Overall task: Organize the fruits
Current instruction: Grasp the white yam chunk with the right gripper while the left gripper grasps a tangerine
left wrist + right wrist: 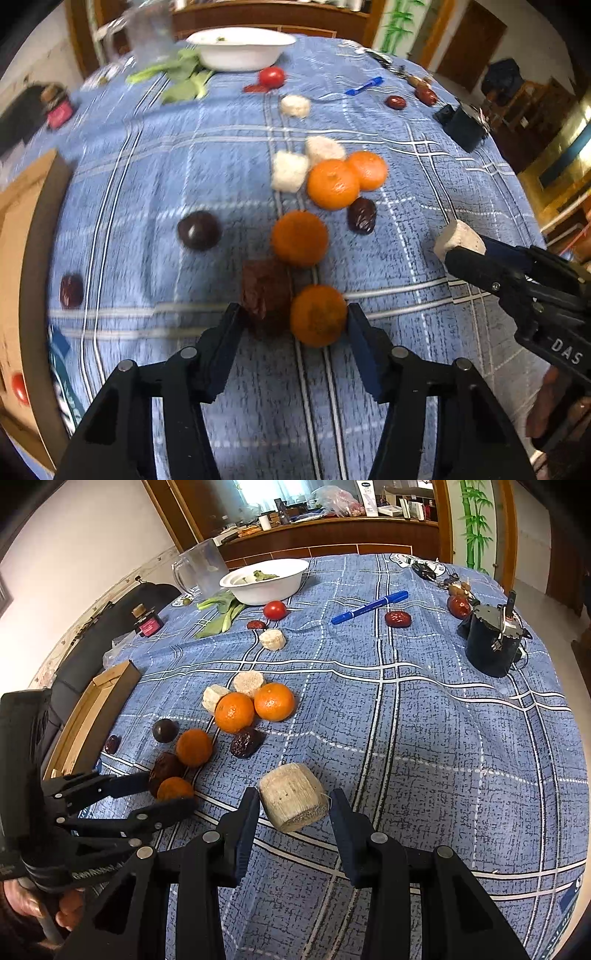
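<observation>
My left gripper (295, 317) points down at the blue checked tablecloth (155, 177). Its jaws straddle a small tangerine (318, 315) and a dark brown date (266, 297) lying side by side. One pad rests against the tangerine, the other against the date. The right wrist view shows the same pair (173, 788) enclosed by that gripper (171, 790). My right gripper (295, 808) is shut on a pale sugarcane chunk (293, 801), held off the cloth (460, 238). More tangerines (334, 183) (300, 238), dates (362, 216) and cane chunks (290, 170) lie in a loose group beyond.
A cardboard box (92, 716) sits at the left table edge. Further back stand a white bowl (266, 581), greens (221, 609), a tomato (275, 610), a clear jug (201, 566) and a blue pen (369, 607). A black cylinder (491, 642) stands far right. A dark round fruit (199, 229) lies alone.
</observation>
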Motion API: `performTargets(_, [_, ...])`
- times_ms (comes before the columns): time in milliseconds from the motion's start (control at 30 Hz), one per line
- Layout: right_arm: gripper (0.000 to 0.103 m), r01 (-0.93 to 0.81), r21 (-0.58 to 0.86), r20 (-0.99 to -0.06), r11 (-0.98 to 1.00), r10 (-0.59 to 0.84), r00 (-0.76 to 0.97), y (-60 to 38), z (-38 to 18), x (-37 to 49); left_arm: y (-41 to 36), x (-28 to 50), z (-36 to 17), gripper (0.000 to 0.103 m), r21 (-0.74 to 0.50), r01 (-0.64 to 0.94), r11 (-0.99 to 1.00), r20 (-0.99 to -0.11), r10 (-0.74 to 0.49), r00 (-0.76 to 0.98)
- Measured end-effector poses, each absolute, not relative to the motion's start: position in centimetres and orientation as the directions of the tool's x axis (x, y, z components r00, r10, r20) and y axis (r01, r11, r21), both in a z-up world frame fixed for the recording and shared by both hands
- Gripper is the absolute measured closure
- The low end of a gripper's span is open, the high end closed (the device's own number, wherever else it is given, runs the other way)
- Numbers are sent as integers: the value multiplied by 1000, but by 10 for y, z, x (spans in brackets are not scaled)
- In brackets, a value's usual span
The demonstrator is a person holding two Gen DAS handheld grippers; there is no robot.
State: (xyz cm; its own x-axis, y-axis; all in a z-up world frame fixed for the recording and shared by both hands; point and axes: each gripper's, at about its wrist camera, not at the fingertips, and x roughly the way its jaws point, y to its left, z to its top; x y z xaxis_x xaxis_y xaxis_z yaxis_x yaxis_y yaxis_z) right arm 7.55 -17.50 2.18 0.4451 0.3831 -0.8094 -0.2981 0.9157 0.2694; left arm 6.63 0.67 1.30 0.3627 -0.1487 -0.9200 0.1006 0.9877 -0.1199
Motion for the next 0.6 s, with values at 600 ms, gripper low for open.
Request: performTargets(600, [61,-313,276,-808,909,396,437,-172,20,74,33,50,21,60,-247,57,967,-909,-252,332])
